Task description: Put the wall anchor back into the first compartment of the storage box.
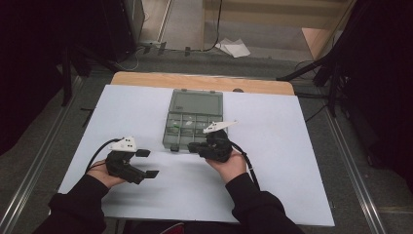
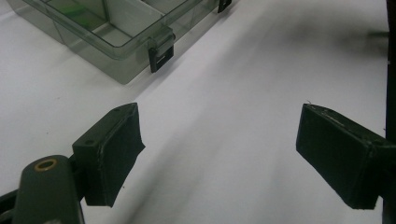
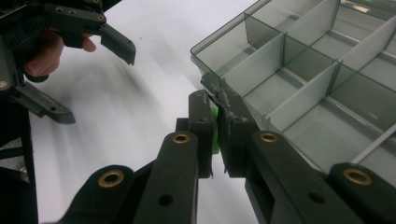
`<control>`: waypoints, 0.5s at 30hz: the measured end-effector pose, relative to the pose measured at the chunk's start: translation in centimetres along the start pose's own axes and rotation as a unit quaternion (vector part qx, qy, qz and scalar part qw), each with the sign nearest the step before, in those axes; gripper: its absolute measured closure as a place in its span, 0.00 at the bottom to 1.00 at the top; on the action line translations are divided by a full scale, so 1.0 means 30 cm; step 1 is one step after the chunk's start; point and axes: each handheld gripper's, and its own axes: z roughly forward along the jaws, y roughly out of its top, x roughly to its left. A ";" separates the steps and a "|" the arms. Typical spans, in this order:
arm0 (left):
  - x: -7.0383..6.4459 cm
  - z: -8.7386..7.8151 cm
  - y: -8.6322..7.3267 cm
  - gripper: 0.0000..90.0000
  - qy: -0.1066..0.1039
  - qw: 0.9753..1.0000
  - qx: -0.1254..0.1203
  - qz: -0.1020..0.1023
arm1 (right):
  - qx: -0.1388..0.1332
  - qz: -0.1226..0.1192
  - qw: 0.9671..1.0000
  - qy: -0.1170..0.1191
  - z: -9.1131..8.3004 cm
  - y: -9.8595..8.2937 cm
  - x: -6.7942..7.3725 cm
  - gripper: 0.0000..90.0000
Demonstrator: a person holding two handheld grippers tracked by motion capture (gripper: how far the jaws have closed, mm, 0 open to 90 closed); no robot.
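Right tongs [image 3: 215, 122], clamped on a green bit [image 3: 214, 133] at the box [image 3: 299, 88] corner, seem about to drop it into a compartment; left tongs [image 2: 219, 154] wait apart.

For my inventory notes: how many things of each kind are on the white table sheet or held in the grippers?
Compartment box: 1
Small green piece, clamped in the right gripper: 1
Grippers, counting the open left gripper: 2
Total: 4

White sheet [image 1: 272, 185] over wooden table [image 1: 195, 80]; crumpled paper [image 1: 233, 48] on floor.
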 end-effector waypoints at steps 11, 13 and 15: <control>0.003 -0.001 -0.001 0.15 -0.003 1.000 0.002 -0.004 | 0.000 0.001 1.000 0.000 0.033 0.058 -0.014 0.95; 0.003 -0.001 -0.001 0.15 -0.003 1.000 0.002 -0.004 | 0.000 0.000 1.000 -0.001 0.038 0.070 -0.017 0.95; 0.004 -0.001 -0.002 0.15 -0.002 1.000 0.001 -0.004 | -0.003 0.001 1.000 -0.002 0.042 0.082 -0.019 0.95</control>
